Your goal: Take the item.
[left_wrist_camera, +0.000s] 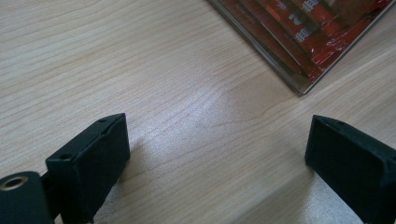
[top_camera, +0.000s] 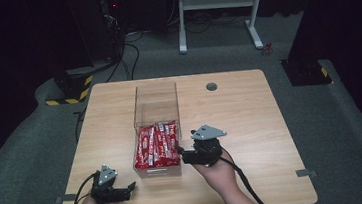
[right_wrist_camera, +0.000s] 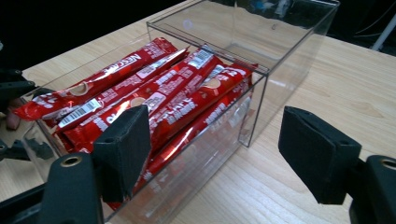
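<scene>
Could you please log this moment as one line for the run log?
left gripper: open, empty, over table | right gripper: open, empty, beside clear box | red packets: in box's near compartment

So there's a clear rectangular acrylic box (top_camera: 156,129) on the light wooden counter (top_camera: 251,125), near half stuffed with shiny red snack sachets (top_camera: 158,144). Right claw (top_camera: 180,153) sits just beside it; left claw (top_camera: 131,187) hangs near the front corner.
</scene>
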Motion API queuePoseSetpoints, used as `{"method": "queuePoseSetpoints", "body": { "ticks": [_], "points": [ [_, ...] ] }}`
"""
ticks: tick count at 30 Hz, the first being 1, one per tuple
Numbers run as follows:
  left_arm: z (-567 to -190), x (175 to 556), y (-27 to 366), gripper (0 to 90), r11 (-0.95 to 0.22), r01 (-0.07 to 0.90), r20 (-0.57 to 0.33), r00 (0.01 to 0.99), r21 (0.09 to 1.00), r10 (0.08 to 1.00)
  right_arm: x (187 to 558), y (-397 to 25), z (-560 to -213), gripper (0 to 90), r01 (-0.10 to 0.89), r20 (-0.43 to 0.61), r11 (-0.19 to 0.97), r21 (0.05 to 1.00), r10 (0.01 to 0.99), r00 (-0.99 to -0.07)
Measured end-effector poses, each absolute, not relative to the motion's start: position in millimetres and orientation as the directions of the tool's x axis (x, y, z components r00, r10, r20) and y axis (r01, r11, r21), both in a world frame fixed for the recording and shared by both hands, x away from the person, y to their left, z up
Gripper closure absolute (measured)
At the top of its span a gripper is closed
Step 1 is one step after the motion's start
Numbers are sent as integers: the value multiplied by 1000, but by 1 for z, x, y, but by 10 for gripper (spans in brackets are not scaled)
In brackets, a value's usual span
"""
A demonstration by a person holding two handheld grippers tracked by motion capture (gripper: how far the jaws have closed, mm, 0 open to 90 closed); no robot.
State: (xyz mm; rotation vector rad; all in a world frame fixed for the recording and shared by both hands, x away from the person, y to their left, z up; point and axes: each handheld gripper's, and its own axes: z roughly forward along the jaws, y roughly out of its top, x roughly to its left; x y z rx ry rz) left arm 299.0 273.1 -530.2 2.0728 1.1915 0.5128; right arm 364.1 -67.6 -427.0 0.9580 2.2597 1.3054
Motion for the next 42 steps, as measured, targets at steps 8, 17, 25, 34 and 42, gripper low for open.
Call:
{"method": "queuePoseSetpoints", "body": {
  "ticks": [8, 17, 25, 34, 42],
  "points": [
    [-530, 299, 273, 69, -349, 595, 3, 503, 724, 864, 360, -59, -427, 337, 367, 35, 345, 864, 686, -727],
    [-530, 299, 273, 69, -348, 595, 2, 503, 724, 864, 357, -50, -433, 420, 362, 32, 361, 859, 669, -742],
    [-530, 299, 273, 69, -353, 594, 7, 504, 723, 863, 353, -46, -439, 529, 361, 54, 349, 865, 650, -758],
    [-530, 299, 273, 69, -349, 595, 3, 503, 724, 864, 353, -46, -443, 665, 392, 80, 331, 858, 668, -740],
    [-530, 299, 273, 69, -351, 594, 5, 504, 724, 864, 352, -42, -447, 711, 393, 68, 333, 857, 683, -727]
  ]
}}
